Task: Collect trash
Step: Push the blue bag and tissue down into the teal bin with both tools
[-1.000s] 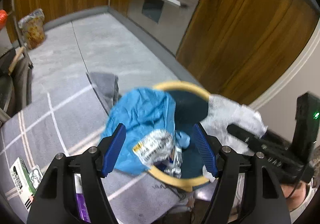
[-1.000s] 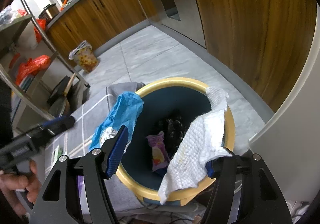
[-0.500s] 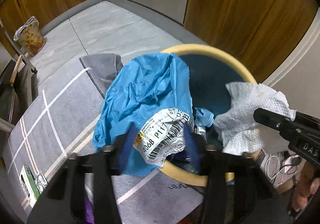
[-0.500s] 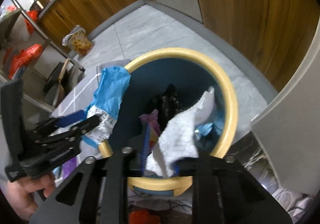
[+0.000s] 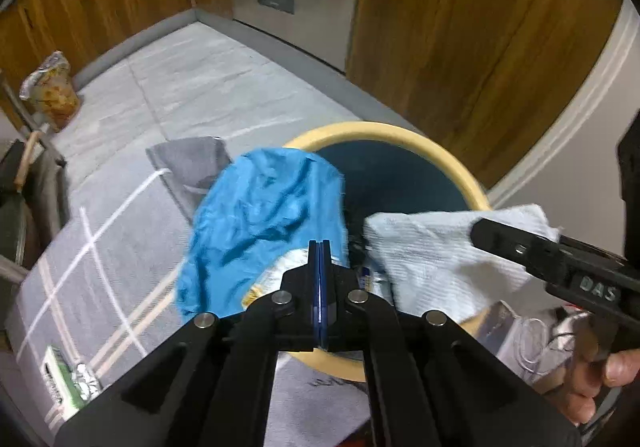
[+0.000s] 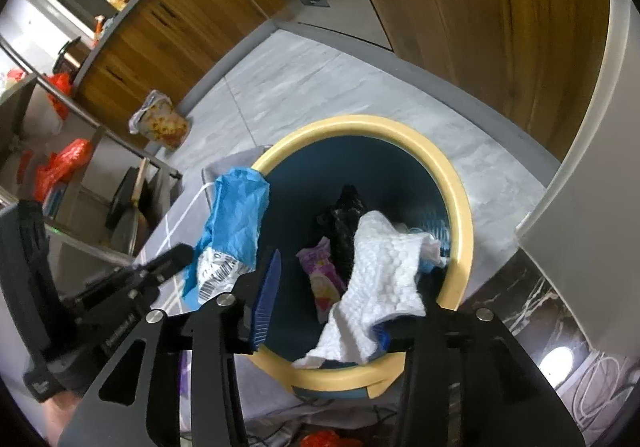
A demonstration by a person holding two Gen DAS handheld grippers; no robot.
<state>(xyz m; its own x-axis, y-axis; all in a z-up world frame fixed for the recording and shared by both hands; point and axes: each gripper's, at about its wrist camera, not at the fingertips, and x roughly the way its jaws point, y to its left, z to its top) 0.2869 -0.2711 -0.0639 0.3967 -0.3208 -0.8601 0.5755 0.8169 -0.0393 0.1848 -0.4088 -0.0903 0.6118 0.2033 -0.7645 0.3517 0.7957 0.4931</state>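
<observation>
The left gripper (image 5: 319, 247) was shut tight, its two blue pads pressed flat together. It pinched the low edge of a blue plastic bag (image 5: 264, 215) with a white label on it. The bag hung over the rim of the trash bin (image 6: 460, 207), half inside and half outside. The bin was dark blue with a yellow rim and stood on a grey rug (image 5: 100, 247) on the kitchen floor.

The right gripper (image 6: 340, 303) had its jaws partly apart, and they had just been opening. A white paper towel (image 6: 380, 271) lay against its right finger and drooped over the near rim. The pads did not seem to squeeze it any more. A pink wrapper (image 6: 320, 279) and some dark trash lay deeper in the bin.

The step in hand was likely getting both pieces fully into the bin. To do it well, the left hand should lift the bag over the middle of the bin before letting go, so it would not slide out onto the rug. The right hand should shake or nudge the towel off its finger and down past the rim.
</observation>
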